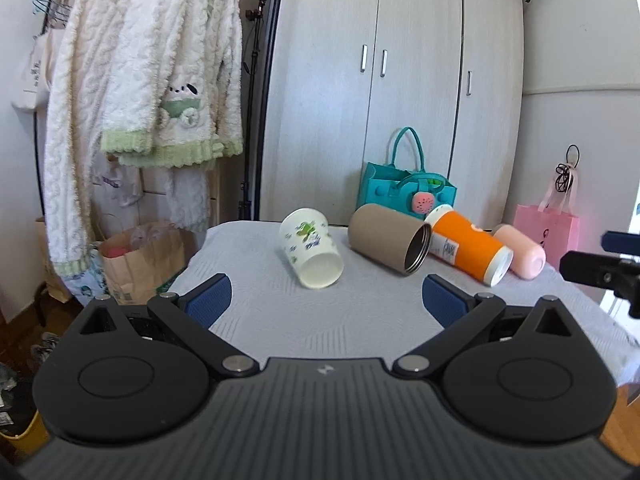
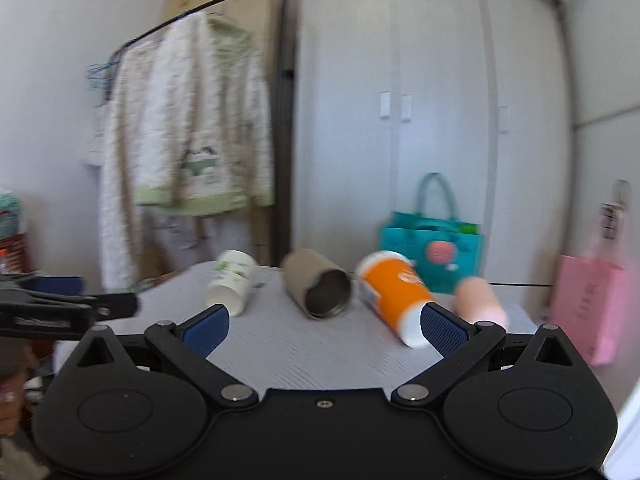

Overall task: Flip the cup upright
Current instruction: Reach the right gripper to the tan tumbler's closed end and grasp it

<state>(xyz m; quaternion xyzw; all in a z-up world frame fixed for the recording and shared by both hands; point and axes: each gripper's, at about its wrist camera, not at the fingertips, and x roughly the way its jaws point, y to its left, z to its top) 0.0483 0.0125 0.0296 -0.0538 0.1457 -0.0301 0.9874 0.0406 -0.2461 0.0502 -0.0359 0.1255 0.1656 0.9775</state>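
Several cups lie on their sides on a table with a grey cloth (image 1: 280, 312). From left to right: a white cup with green print (image 1: 310, 252) (image 2: 234, 286), a brown steel-lined tumbler (image 1: 390, 244) (image 2: 316, 288), an orange cup with white ends (image 1: 468, 248) (image 2: 394, 296), a pink cup (image 1: 520, 256) (image 2: 478, 300). Their mouths face me. My left gripper (image 1: 326, 300) is open and empty, short of the white cup. My right gripper (image 2: 324, 326) is open and empty, its right finger (image 2: 444, 330) close to the orange cup's mouth.
A teal bag (image 1: 404, 188) stands behind the cups against a wardrobe (image 1: 380, 80). A pink gift bag (image 1: 552, 232) is at the right. Fluffy clothes (image 1: 132, 92) hang on a rack at the left, with a paper bag (image 1: 136, 260) below. The right gripper shows at the left wrist view's right edge (image 1: 600, 268).
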